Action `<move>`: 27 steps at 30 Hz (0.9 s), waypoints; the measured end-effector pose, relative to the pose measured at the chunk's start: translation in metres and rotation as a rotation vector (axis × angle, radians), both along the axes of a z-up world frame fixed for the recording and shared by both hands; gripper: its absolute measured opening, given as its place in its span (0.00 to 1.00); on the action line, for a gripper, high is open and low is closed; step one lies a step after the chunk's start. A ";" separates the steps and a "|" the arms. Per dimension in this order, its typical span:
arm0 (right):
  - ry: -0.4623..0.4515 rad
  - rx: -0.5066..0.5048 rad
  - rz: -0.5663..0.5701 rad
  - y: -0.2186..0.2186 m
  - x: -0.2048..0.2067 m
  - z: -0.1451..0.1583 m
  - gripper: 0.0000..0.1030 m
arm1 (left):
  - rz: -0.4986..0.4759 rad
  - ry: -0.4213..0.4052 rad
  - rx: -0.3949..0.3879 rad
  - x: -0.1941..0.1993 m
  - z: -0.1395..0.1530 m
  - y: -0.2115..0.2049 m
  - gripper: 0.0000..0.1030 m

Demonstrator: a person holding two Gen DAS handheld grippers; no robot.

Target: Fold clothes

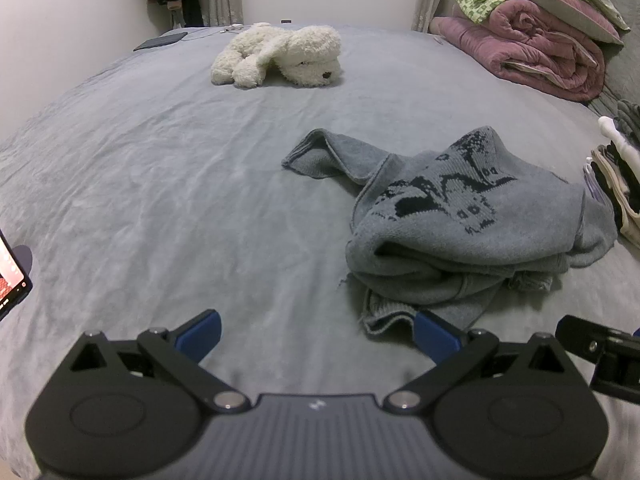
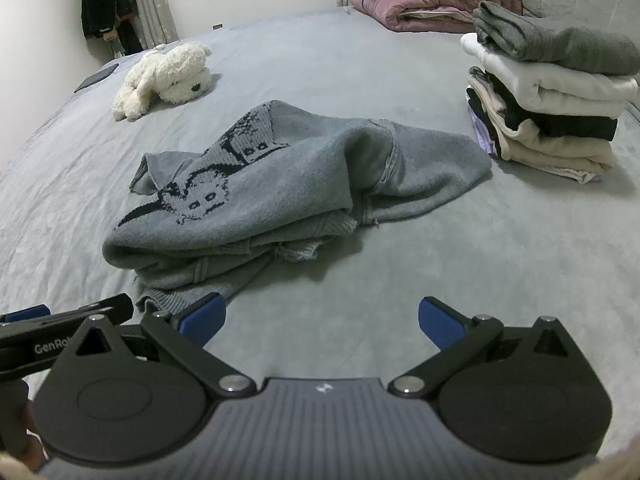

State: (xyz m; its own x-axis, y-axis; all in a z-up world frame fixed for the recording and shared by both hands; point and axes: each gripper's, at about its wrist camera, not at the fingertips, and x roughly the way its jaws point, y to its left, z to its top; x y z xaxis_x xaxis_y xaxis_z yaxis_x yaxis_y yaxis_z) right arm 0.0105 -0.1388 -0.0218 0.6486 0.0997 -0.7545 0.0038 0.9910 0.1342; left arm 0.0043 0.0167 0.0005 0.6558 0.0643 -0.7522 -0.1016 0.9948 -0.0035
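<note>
A crumpled grey knit sweater [image 1: 468, 220] with a dark pattern lies on the grey bed [image 1: 160, 184]; one sleeve trails toward the plush toy. In the right wrist view the same sweater [image 2: 288, 192] is ahead and to the left. My left gripper [image 1: 316, 334] is open just above the sheet, its right blue pad beside the sweater's near hem, nothing between the fingers. My right gripper [image 2: 322, 320] is open too, its left pad next to the sweater's hem corner, holding nothing. The left gripper's body [image 2: 60, 336] shows at the left edge of the right view.
A stack of folded clothes [image 2: 548, 100] stands at the right. Rolled pink quilts [image 1: 532, 48] lie at the back right. A white plush dog [image 1: 280, 56] rests near the far edge, with a dark tablet [image 1: 160, 42] beyond it. A lit phone [image 1: 10, 276] sits at the left.
</note>
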 end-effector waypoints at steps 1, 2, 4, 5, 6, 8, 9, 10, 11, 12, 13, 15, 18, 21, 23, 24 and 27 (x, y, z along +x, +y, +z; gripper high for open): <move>-0.001 -0.001 -0.001 0.000 0.000 0.000 1.00 | 0.001 0.000 0.001 0.000 0.000 0.000 1.00; -0.002 -0.002 -0.003 0.000 0.000 0.000 1.00 | 0.002 0.000 0.001 0.001 0.000 0.000 1.00; -0.003 -0.005 -0.006 0.001 0.001 0.000 1.00 | 0.005 0.004 0.004 0.002 -0.001 0.000 1.00; 0.001 -0.008 -0.011 0.001 0.002 -0.001 1.00 | 0.008 0.009 0.006 0.004 -0.001 -0.001 1.00; 0.006 -0.009 -0.014 0.001 0.003 -0.003 1.00 | 0.007 0.013 0.009 0.007 -0.001 -0.002 1.00; 0.019 -0.011 -0.013 0.001 0.007 -0.004 1.00 | 0.008 0.019 0.011 0.011 0.001 -0.002 1.00; 0.020 -0.009 -0.015 0.001 0.010 -0.003 1.00 | 0.007 0.019 0.012 0.014 0.002 -0.003 1.00; 0.019 -0.009 -0.016 0.001 0.012 -0.002 1.00 | 0.004 0.018 0.014 0.016 0.004 -0.003 1.00; 0.018 -0.009 -0.018 0.001 0.014 0.000 1.00 | 0.001 0.018 0.017 0.019 0.006 -0.004 1.00; 0.017 -0.008 -0.019 0.001 0.016 0.001 1.00 | -0.003 0.018 0.020 0.022 0.008 -0.006 1.00; 0.018 -0.006 -0.019 0.000 0.019 0.003 1.00 | 0.006 0.019 0.026 0.026 0.009 -0.007 1.00; 0.021 0.003 -0.019 0.000 0.027 0.006 1.00 | 0.004 0.020 0.028 0.033 0.010 -0.009 1.00; 0.024 0.009 -0.016 0.000 0.041 0.011 1.00 | 0.007 0.026 0.029 0.046 0.008 -0.011 1.00; 0.015 -0.004 -0.022 0.000 0.056 0.012 1.00 | 0.016 0.043 0.020 0.057 0.000 -0.010 1.00; 0.018 -0.009 -0.026 -0.001 0.065 0.008 1.00 | 0.018 0.050 0.017 0.063 -0.005 -0.010 1.00; 0.020 -0.013 -0.030 -0.002 0.069 0.004 1.00 | 0.019 0.054 0.015 0.066 -0.008 -0.011 1.00; 0.039 -0.020 -0.037 -0.005 0.081 -0.010 1.00 | 0.015 0.060 0.015 0.074 -0.015 -0.011 1.00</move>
State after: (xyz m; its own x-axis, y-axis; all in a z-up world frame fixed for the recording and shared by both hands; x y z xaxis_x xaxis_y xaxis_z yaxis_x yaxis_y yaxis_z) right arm 0.0917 -0.1441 -0.0313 0.6215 0.0607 -0.7811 0.0459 0.9925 0.1136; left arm 0.0784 0.0053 -0.0143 0.6088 0.0856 -0.7887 -0.1158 0.9931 0.0183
